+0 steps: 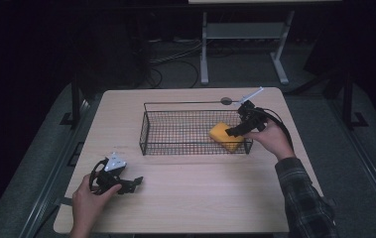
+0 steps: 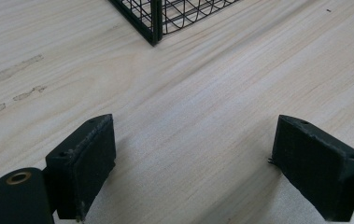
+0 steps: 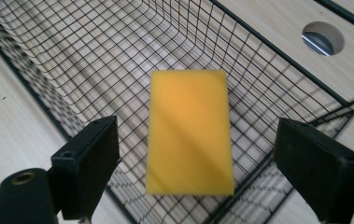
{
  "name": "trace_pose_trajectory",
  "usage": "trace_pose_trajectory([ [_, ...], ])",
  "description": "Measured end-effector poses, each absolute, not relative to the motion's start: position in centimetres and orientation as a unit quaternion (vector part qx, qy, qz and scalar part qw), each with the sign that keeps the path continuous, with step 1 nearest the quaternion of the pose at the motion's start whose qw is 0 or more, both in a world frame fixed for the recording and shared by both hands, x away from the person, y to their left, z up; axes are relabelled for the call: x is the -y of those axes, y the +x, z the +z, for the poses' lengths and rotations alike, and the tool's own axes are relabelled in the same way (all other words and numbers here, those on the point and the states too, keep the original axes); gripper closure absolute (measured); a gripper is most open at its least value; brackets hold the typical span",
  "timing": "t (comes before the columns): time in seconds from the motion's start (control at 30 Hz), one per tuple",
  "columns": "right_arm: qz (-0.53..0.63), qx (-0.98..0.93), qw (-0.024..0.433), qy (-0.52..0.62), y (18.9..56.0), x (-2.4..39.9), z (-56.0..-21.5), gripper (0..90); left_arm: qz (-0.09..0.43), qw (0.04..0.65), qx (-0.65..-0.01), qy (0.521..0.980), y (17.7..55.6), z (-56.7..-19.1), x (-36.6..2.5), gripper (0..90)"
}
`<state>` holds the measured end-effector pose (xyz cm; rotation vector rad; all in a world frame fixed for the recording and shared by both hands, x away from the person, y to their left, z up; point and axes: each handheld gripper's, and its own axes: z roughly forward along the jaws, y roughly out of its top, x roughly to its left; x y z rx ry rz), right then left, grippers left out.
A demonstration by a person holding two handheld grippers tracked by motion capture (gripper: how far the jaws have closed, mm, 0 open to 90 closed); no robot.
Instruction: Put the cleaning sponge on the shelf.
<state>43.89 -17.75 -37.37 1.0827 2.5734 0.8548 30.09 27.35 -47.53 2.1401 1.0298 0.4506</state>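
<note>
The yellow sponge (image 3: pixel 189 131) lies flat in the wire basket (image 3: pixel 277 51), long axis running away between the right hand-held gripper's (image 3: pixel 191 175) spread jaws.

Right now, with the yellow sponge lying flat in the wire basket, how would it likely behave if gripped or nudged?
The yellow sponge looks like a soft foam block, so it would probably squash between pads and weigh little. Its flat, rectangular shape suggests it won't roll. On the wire basket mesh it may snag rather than slide. The right gripper stands open above it, not touching.
</note>
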Motion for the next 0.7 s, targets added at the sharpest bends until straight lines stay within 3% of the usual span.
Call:
trace_pose_trajectory([
  [0.33,0.313,-0.862,0.127,0.379,40.3,20.7,-36.7,13.2,0.175,0.354,-0.399,0.828,30.1,-47.5,-27.3,12.7],
  [0.7,0.319,-0.850,0.136,0.396,36.5,23.3,-38.1,10.6,0.175,0.353,-0.398,0.828,30.1,-47.5,-27.3,12.7],
])
